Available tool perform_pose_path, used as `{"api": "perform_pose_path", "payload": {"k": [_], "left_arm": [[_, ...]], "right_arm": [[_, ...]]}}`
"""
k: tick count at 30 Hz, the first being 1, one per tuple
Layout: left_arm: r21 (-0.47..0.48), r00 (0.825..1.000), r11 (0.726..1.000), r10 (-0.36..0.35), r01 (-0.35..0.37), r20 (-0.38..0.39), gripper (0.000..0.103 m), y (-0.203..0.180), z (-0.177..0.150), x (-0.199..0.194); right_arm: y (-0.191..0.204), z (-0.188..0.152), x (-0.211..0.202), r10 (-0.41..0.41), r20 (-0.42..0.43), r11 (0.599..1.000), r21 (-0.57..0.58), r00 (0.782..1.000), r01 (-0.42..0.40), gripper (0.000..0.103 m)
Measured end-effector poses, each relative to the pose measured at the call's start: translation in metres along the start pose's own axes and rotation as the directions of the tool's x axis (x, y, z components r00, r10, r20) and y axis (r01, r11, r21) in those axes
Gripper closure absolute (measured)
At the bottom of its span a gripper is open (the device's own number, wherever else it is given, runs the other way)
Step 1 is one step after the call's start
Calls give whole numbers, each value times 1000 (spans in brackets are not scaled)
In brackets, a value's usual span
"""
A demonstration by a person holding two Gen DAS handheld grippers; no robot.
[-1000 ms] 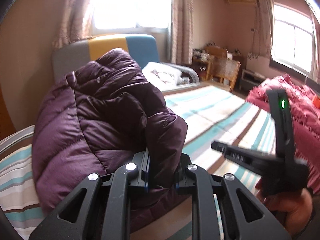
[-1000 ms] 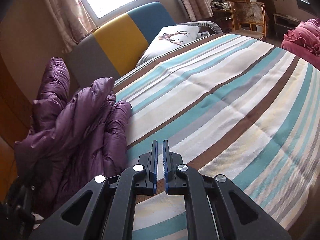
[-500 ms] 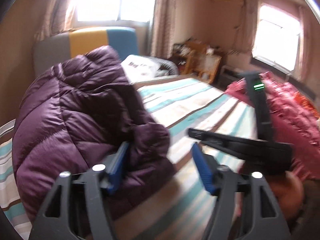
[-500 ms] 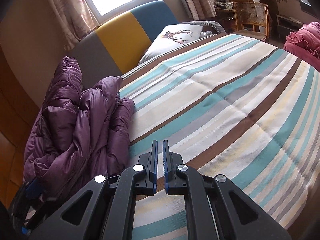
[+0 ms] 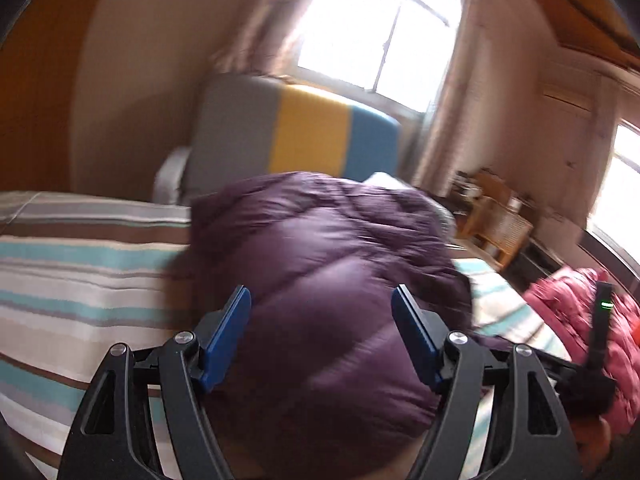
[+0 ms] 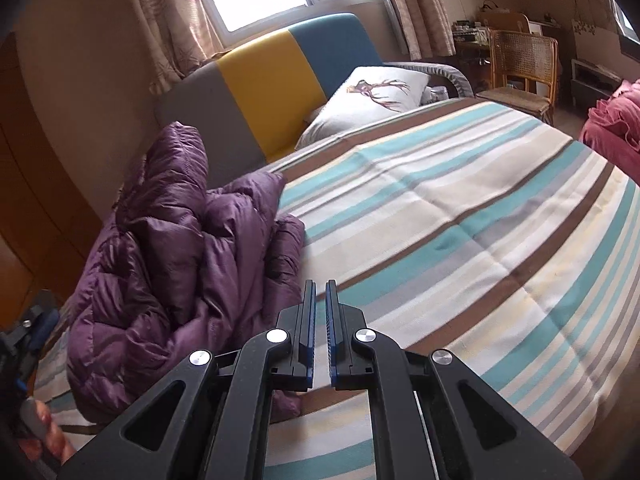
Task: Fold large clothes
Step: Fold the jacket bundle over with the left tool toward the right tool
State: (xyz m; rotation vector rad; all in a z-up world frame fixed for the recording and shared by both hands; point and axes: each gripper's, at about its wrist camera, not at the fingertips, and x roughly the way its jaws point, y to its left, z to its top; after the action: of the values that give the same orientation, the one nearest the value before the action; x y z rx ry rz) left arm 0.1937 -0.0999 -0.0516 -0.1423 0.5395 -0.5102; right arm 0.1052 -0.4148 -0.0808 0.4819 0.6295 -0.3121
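Note:
A purple puffer jacket (image 5: 332,280) lies bundled on the striped bed (image 5: 80,276). My left gripper (image 5: 321,300) is open, its blue pads (image 5: 228,332) wide apart just above the jacket, holding nothing. In the right wrist view the jacket (image 6: 180,264) lies in a heap at the bed's left edge. My right gripper (image 6: 320,292) is shut and empty, over the striped cover (image 6: 460,240) just right of the jacket. The right gripper (image 5: 600,340) also shows at the right edge of the left wrist view.
A grey, yellow and blue sofa back (image 6: 280,76) with a white pillow (image 6: 372,96) stands behind the bed. A pink quilt (image 6: 616,124) lies at the right. A wicker chair (image 6: 520,64) and shelves stand at the back right. A wooden wall (image 6: 24,208) is on the left.
My left gripper has opened and let go of the purple jacket, then pulled back and turned left. The jacket has settled on the bed. My right gripper has stayed shut and nearly still.

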Motion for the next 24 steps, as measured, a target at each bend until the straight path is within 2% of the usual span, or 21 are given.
{"api": "perform_pose_path", "payload": {"k": [2, 4, 8, 11, 13, 16, 18, 20, 24], "left_arm": [[5, 998, 998, 58, -58, -32, 35, 5, 3, 16], [29, 996, 999, 48, -46, -78, 38, 3, 1, 32], [67, 995, 997, 33, -27, -99, 37, -8, -3, 42], [101, 994, 994, 44, -34, -101, 37, -15, -8, 43], [114, 994, 993, 47, -35, -103, 37, -13, -10, 37], [120, 993, 992, 47, -34, -110, 37, -13, -8, 36], [121, 992, 992, 49, -34, -117, 37, -13, -5, 37], [126, 991, 991, 49, -34, -123, 36, -14, -5, 39], [143, 990, 989, 43, -24, -136, 29, -22, -6, 43]], "right_arm": [[16, 12, -4, 17, 22, 999, -43, 1000, -16, 98], [36, 27, -6, 48, 40, 994, -100, 998, -44, 98], [81, 48, 2, 99, 31, 972, -219, 995, -90, 98], [119, 57, 16, 124, 19, 940, -322, 992, -111, 98], [143, 61, 31, 121, -4, 910, -399, 993, -113, 98], [165, 65, 63, 48, -35, 872, -487, 998, -59, 99], [165, 66, 82, -10, -36, 859, -512, 999, -10, 99], [154, 67, 97, -60, -40, 865, -500, 997, 32, 99], [111, 63, 118, -92, -58, 919, -390, 994, 62, 99]]}}
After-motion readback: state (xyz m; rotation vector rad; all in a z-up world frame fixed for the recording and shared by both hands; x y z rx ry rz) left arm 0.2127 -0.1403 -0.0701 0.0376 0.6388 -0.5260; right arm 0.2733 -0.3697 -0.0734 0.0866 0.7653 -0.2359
